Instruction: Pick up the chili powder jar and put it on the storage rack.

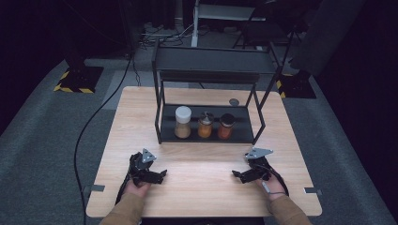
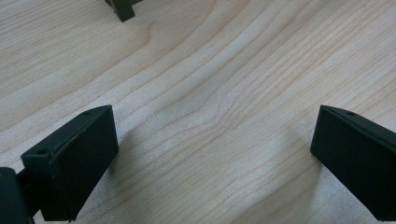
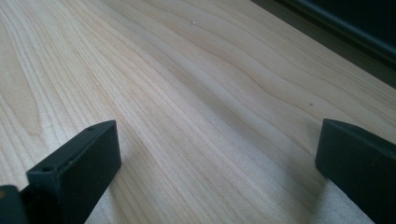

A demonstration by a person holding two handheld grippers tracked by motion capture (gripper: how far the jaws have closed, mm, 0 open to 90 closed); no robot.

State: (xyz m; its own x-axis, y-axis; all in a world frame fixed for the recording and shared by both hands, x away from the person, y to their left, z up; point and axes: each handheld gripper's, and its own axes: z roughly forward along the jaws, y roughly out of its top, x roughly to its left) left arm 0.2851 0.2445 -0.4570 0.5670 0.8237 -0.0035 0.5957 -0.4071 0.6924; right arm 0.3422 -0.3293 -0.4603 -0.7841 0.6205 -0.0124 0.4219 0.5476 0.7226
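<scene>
One wooden table (image 1: pixel 202 187) stands on grey carpet in a dark room and carries one black rack (image 1: pixel 211 70), whose lower shelf holds three jars (image 1: pixel 204 124) in a row, well beyond the hands. Two grippers rest on the bare front strip near the table's edge. The left gripper (image 1: pixel 161 175) and the right gripper (image 1: pixel 236 175) both have jaws spread wide, holding nothing.

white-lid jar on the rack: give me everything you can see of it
The white-lid jar stands upright at the left end of a row of three on the bottom shelf of the black rack. Clear body, tall white cap, tan-brown contents filling its lower part. Taller than the two orange jars beside it. Neither gripper touches it.
</scene>
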